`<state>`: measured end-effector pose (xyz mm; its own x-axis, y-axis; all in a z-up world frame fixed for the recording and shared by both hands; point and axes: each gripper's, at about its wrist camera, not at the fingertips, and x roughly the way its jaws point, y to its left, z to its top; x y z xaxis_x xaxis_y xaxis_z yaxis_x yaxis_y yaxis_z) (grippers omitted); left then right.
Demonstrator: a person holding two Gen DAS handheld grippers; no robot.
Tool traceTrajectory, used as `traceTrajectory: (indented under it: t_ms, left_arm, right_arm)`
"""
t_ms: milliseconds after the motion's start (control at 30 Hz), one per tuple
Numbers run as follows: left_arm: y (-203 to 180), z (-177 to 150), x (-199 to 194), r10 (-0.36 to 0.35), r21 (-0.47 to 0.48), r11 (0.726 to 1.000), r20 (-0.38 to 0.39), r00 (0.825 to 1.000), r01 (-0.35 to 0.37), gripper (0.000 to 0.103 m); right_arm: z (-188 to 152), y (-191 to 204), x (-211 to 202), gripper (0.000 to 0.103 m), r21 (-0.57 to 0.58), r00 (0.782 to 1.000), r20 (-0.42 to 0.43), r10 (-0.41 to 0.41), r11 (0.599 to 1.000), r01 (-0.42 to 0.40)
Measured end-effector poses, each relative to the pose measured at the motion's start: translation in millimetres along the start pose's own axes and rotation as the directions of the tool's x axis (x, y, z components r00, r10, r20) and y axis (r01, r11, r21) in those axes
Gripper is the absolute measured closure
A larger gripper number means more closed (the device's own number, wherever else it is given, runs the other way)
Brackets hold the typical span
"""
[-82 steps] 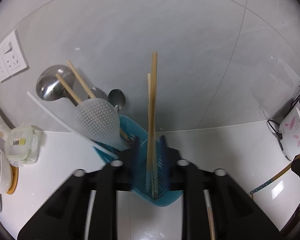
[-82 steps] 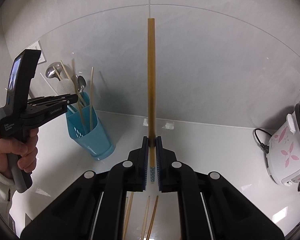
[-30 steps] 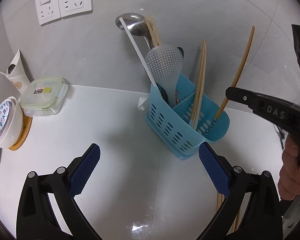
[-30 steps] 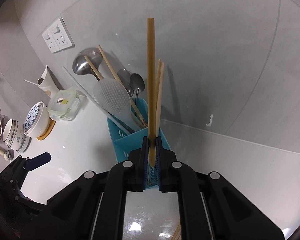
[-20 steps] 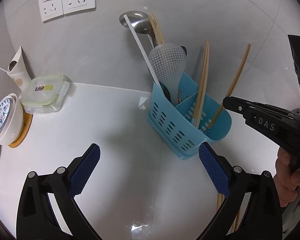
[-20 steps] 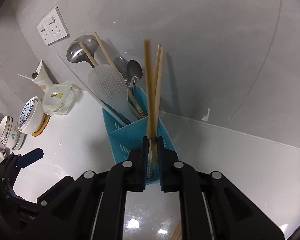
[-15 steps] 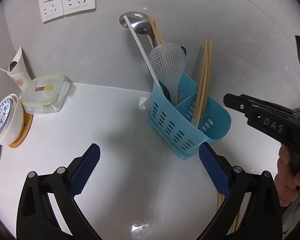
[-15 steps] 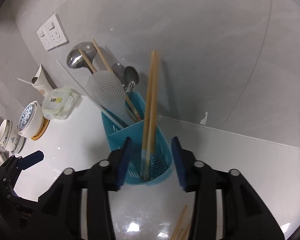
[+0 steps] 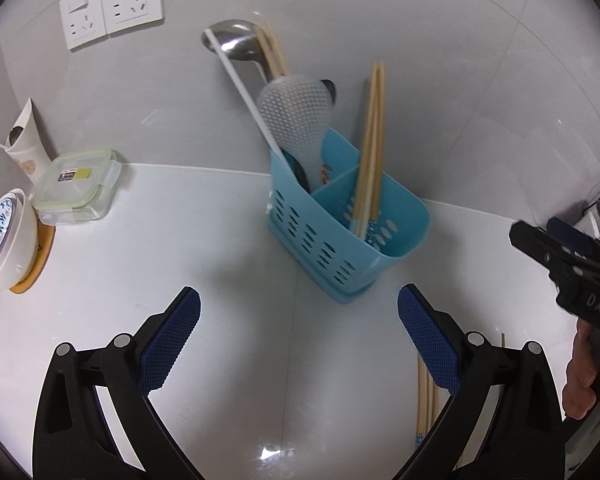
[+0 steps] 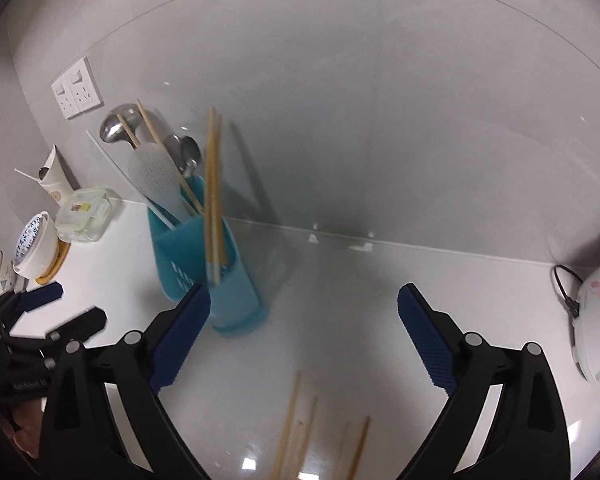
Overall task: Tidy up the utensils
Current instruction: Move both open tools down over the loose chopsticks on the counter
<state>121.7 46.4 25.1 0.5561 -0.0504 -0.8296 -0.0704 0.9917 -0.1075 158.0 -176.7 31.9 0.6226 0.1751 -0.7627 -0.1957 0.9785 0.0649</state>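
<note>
Left gripper (image 9: 299,322): black plastic frame, two angular arms, silver round screws at pivots, dark blue cross-hatched pads on fingers (image 9: 171,338). Right gripper (image 10: 304,324): same build, black arms, silver screws, blue textured pads (image 10: 424,340). Seen from left wrist view, right gripper body bore white letters "DAS"; hand (image 9: 584,380) wrapped black handle. No sleeve was visible.

The right gripper (image 10: 304,332) has just spread its jaws wide, empty, while the left gripper (image 9: 299,336) hangs equally agape.
</note>
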Motion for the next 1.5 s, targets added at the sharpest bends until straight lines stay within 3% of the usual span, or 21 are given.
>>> traceTrajectory:
  t_ms: [500, 633, 900, 1167, 1500]
  left_arm:
    - [-69.5, -56.5, 28.0, -0.080, 0.105, 0.990, -0.123, 0.989, 0.093, 0.006]
    - [-81.8, -72.2, 47.0, -0.101, 0.113, 0.986, -0.189, 0.977, 0.124, 0.006]
    - [-95.6, -98.7, 81.7, -0.073, 0.125, 0.986, -0.288, 0.955, 0.113, 0.006]
    - [-103.4, -119.6, 104.0, -0.037, 0.141, 0.986, -0.336, 0.941, 0.089, 0.007]
    - [-103.5, -132.3, 117.5, -0.001, 0.147, 0.987, -0.357, 0.934, 0.058, 0.010]
  right_arm:
    - [-108.1, -82.5, -12.2, 0.012, 0.110, 0.982, -0.141, -0.124, 0.984, 0.140]
    - [-131.5, -96.1, -11.5, 0.012, 0.128, 0.972, -0.180, -0.149, 0.976, 0.174]
    - [-174.6, -113.2, -1.0, 0.012, 0.160, 0.942, -0.286, -0.175, 0.961, 0.227]
    - [-195.4, -114.1, 10.7, 0.014, 0.165, 0.924, -0.342, -0.171, 0.957, 0.238]
    - [-208.0, -111.2, 21.7, 0.028, 0.154, 0.907, -0.390, -0.158, 0.960, 0.233]
